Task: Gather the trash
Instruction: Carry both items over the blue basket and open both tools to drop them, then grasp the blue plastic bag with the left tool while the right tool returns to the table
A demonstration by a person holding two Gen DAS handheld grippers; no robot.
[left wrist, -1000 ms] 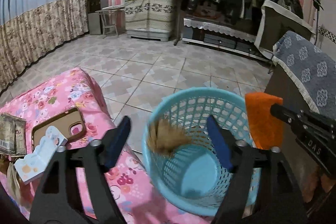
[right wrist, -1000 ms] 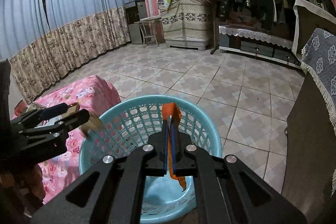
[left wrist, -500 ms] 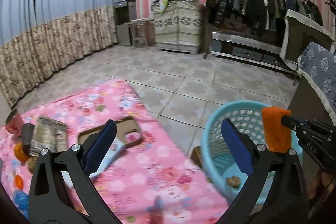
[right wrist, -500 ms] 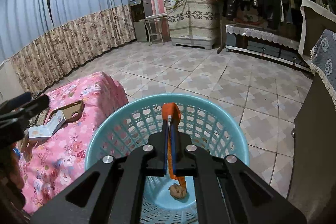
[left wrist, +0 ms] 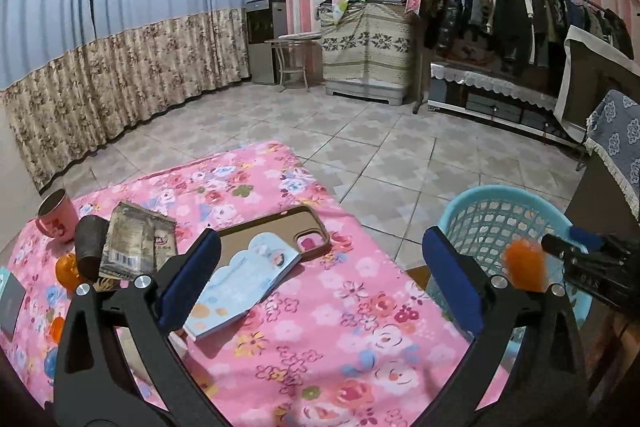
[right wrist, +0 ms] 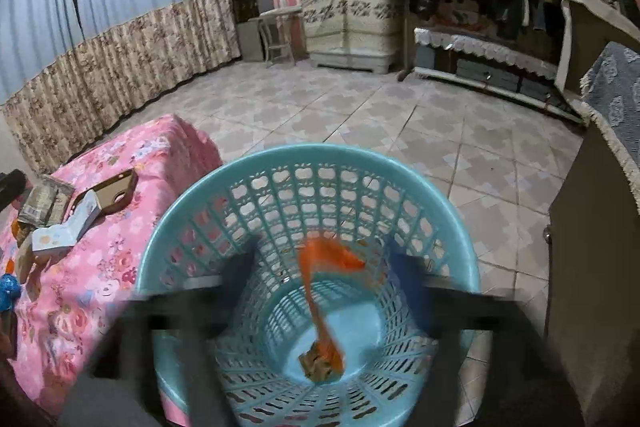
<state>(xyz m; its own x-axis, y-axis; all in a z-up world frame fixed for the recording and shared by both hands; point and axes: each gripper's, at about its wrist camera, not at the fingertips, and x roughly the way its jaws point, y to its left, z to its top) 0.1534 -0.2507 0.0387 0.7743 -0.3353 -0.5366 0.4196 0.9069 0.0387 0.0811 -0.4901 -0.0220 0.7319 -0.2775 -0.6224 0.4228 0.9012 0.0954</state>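
Trash is part-way collected: a brown crumpled scrap already lies at the bottom of the blue basket, and an orange wrapper is dropping into it from the right gripper, whose jaws are opening with the wrapper loose between them and no longer pinched. Its fingers are blurred, so how far apart they stand is hard to judge. From the left wrist view the left gripper is spread wide with nothing in it, hanging over the pink flowered table. Still on that table are a torn foil packet, a small blue-and-white card box and some orange bits near the edge, which look like the remaining litter. A phone case and a pink cup probably stay where they are
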